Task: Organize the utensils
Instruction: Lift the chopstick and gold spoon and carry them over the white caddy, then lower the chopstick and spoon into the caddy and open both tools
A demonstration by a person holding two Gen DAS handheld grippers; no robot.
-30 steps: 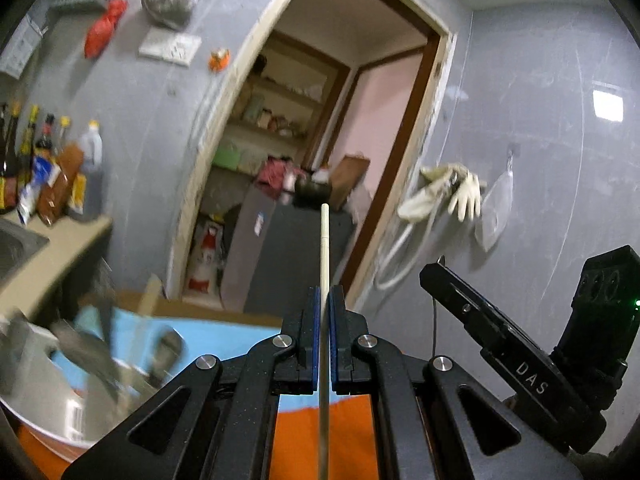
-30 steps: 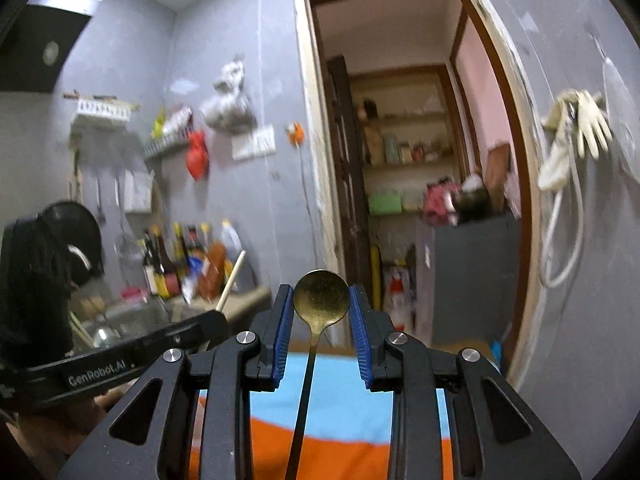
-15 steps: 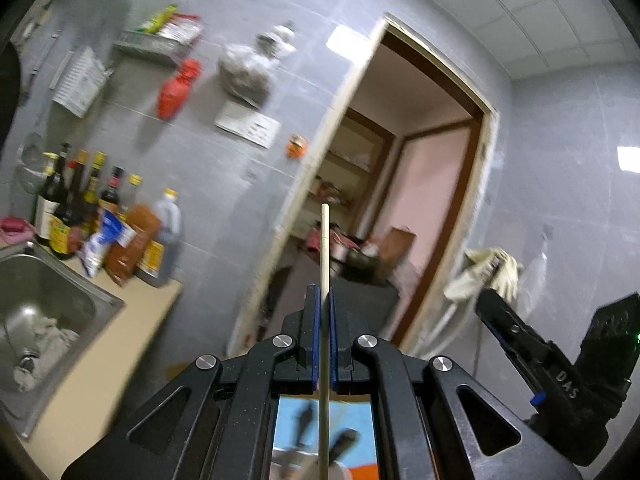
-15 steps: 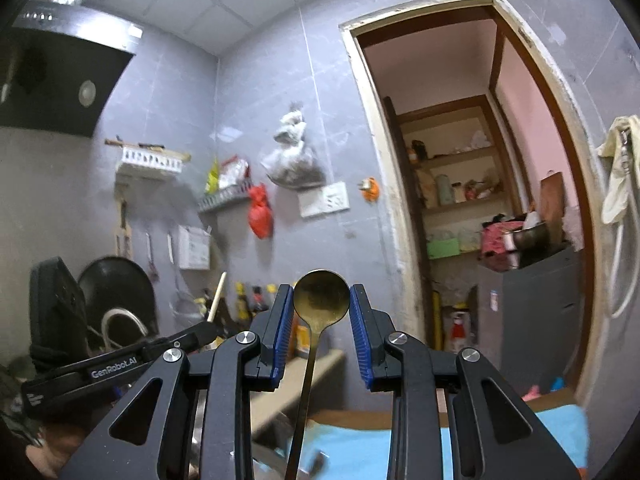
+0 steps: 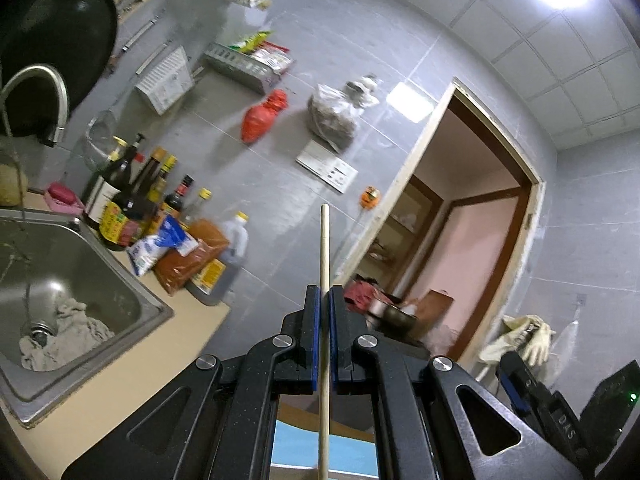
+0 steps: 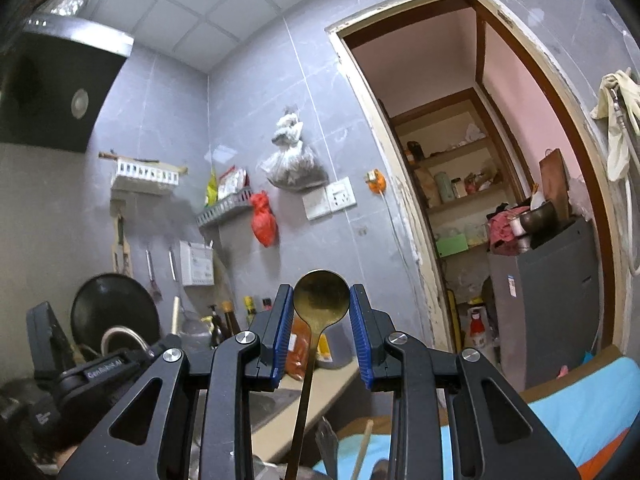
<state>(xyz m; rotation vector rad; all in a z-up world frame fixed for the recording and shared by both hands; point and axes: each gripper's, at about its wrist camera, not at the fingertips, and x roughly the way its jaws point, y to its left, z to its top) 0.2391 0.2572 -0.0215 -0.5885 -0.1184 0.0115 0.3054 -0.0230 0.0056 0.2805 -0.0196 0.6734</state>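
The left gripper (image 5: pixel 324 300) has its jaws clamped on a wooden chopstick (image 5: pixel 324 264), which projects straight beyond the pads, to the right of the sink (image 5: pixel 120 276) set in the tabletop (image 5: pixel 132 364). The right gripper (image 6: pixel 321 312) has its jaws closed against the bowl of a brass spoon (image 6: pixel 321 300); the handle runs back between the fingers, above the tabletop (image 6: pixel 296 404) edge.

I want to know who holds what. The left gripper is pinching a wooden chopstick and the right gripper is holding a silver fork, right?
Not quite. The right gripper holds a gold-coloured spoon, not a silver fork; the right wrist view shows its round bowl between the blue pads. The left gripper is indeed pinching a wooden chopstick.
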